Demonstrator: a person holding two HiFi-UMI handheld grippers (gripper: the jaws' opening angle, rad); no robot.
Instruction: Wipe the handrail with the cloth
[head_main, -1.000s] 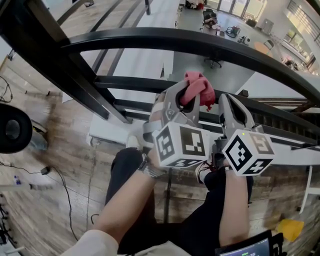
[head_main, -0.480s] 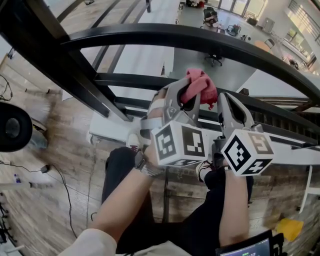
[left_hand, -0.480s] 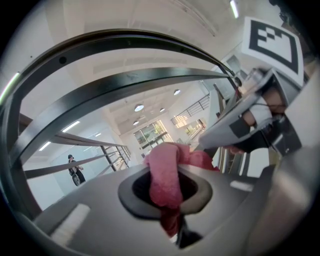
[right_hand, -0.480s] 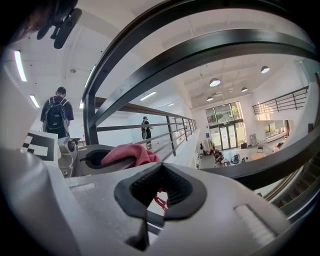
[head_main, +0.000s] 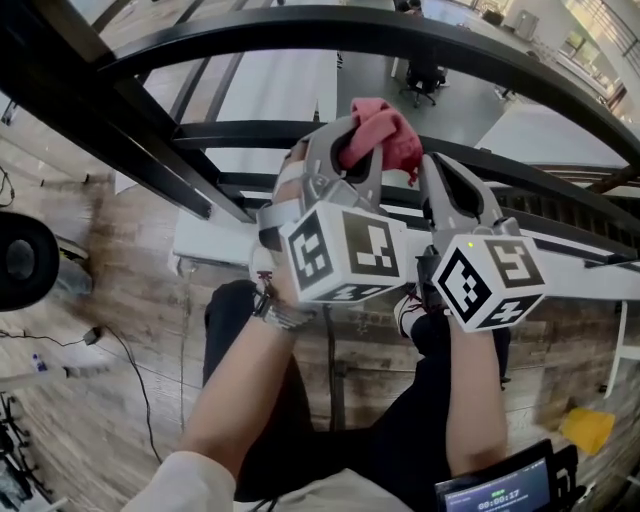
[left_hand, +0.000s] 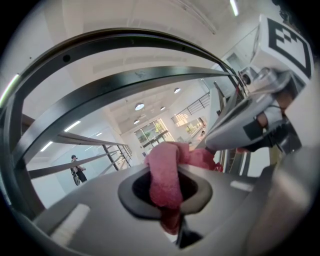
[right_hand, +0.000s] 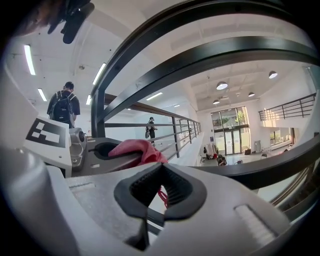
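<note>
Cloth (head_main: 385, 128) is bunched in the left gripper's (head_main: 356, 152) clamped fingers, held near the handrail (head_main: 250, 40), ready for wiping. The right gripper (head_main: 440, 172) sits beside it, fingers together, seemingly empty.

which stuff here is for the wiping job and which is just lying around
For the job: pink cloth, black handrail, left gripper shut on the cloth.
Lying about: office chair on the floor below, yellow thing on the floor.

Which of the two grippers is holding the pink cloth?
The left gripper: its jaws are shut on the pink cloth. The right gripper is shut on nothing.
</note>
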